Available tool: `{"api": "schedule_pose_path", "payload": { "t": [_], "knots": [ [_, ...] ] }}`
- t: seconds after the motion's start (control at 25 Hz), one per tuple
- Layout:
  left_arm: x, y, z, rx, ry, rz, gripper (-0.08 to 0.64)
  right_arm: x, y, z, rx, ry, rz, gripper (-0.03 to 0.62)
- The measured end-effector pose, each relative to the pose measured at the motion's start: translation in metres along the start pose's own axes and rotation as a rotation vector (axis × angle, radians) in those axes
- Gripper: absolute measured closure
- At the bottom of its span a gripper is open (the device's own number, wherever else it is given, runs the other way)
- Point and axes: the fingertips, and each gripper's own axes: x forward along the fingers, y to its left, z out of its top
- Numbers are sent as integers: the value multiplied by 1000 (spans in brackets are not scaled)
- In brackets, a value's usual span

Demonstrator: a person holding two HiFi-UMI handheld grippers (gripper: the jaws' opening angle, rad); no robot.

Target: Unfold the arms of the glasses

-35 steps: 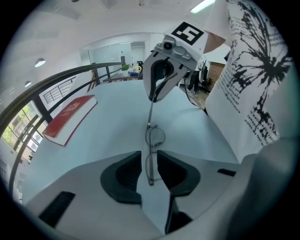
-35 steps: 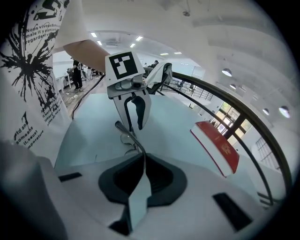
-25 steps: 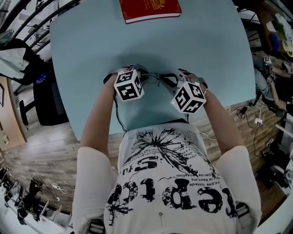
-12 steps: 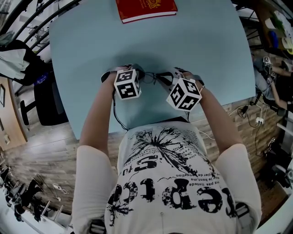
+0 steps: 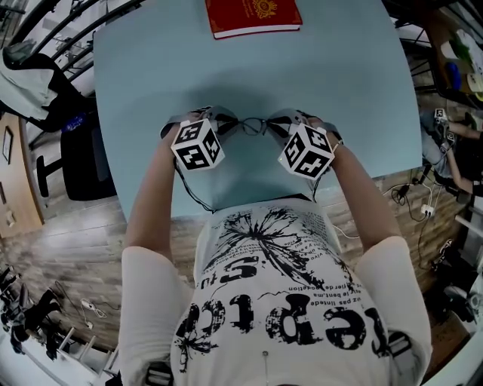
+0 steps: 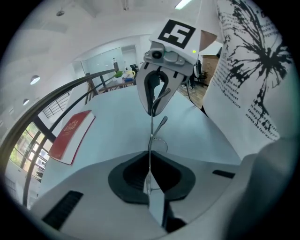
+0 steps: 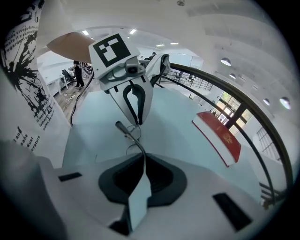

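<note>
Thin wire-framed glasses (image 5: pixel 253 125) hang above the pale blue table (image 5: pixel 339 83), stretched between my two grippers. My left gripper (image 6: pixel 149 180) is shut on a thin metal part of the glasses (image 6: pixel 157 140). A dark-tipped arm (image 6: pixel 162 123) slants up toward the right gripper opposite. My right gripper (image 7: pixel 142 172) is shut on the other end of the glasses (image 7: pixel 136 143), where a dark-tipped arm (image 7: pixel 123 127) points toward the left gripper. In the head view the left gripper (image 5: pixel 225 121) and right gripper (image 5: pixel 276 125) face each other close to the person's chest.
A red book (image 5: pixel 253 16) lies at the far edge of the table, also seen as the red book (image 6: pixel 70 136) and the red book (image 7: pixel 218 136). Railings, a chair and cables surround the table on a wooden floor.
The left gripper has shifted left and lifted a little, widening the gap between the grippers. The right gripper has stayed almost in place.
</note>
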Motion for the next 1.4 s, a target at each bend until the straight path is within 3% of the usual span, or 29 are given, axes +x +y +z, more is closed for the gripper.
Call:
{"api": "schedule_pose_path", "payload": {
  "t": [0.32, 0.64, 0.92, 1.2, 1.4],
  "knots": [
    [-31, -7, -15, -35, -13, 66, 534, 1, 5, 5, -44, 21, -7, 568],
    [-55, -5, -32, -144, -83, 167, 532, 0, 1, 6, -27, 54, -43, 568],
    [-53, -11, -49, -213, -93, 179, 532, 2, -3, 5, 16, 63, -51, 568],
    [-54, -13, -48, -244, -109, 184, 532, -1, 2, 11, -32, 57, -63, 566],
    [-55, -13, -47, -285, -133, 184, 508, 0, 5, 10, -16, 61, -65, 553]
  ]
}}
